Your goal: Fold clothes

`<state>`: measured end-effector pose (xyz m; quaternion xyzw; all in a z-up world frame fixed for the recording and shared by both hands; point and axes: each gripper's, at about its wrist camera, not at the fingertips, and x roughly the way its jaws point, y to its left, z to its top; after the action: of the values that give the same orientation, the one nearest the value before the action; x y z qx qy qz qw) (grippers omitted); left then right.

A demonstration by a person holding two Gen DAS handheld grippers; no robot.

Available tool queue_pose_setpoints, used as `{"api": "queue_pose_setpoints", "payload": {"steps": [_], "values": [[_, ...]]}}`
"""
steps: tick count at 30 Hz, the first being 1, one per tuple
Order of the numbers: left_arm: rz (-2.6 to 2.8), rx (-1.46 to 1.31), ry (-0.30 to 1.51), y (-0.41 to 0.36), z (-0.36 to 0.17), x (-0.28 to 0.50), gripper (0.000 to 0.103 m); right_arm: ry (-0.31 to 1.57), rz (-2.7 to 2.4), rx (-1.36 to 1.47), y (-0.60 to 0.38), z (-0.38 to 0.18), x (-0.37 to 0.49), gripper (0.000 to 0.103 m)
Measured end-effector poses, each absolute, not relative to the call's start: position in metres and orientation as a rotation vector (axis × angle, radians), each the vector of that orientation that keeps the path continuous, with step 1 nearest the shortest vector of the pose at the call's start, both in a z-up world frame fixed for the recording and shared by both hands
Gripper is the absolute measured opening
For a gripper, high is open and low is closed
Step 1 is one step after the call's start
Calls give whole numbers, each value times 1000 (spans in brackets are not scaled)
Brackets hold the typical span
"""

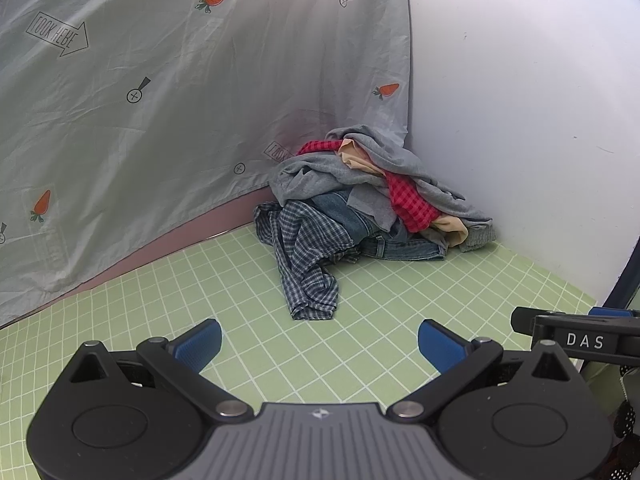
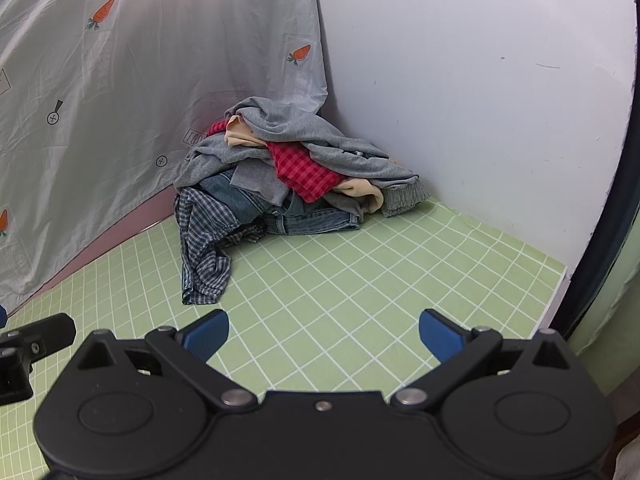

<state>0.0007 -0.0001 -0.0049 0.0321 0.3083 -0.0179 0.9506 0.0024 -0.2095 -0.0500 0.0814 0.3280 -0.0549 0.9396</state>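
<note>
A pile of clothes [image 1: 372, 196] lies in the far corner of the green gridded table [image 1: 240, 292]. It holds a grey top, a red checked piece [image 1: 412, 200], jeans [image 1: 344, 216] and a blue plaid shirt [image 1: 308, 260] that trails toward me. My left gripper [image 1: 320, 346] is open and empty, well short of the plaid shirt. The pile also shows in the right wrist view [image 2: 292, 168], with the plaid shirt [image 2: 204, 248] at its left. My right gripper [image 2: 324, 338] is open and empty, over bare table.
A grey cloth with carrot prints [image 1: 160, 100] hangs behind the table at the left. A white wall [image 1: 520, 120] stands at the right. The table's right edge [image 2: 556, 296] is near my right gripper. The right gripper's body [image 1: 580, 336] shows in the left wrist view.
</note>
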Motion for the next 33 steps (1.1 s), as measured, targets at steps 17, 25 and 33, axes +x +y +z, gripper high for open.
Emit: {"api": "queue_pose_setpoints", "payload": {"steps": [17,25,33], "values": [[-38,62,627,-4,-7,-1,103,674,-111,168,-208,-50,1,102],[-42,58,630,-3,-7,-2,103,678,-110,172,-207,-50,2,102],[-45,56,648,-5,-9,4,103,683,-104,185,-209,-49,4,102]]}}
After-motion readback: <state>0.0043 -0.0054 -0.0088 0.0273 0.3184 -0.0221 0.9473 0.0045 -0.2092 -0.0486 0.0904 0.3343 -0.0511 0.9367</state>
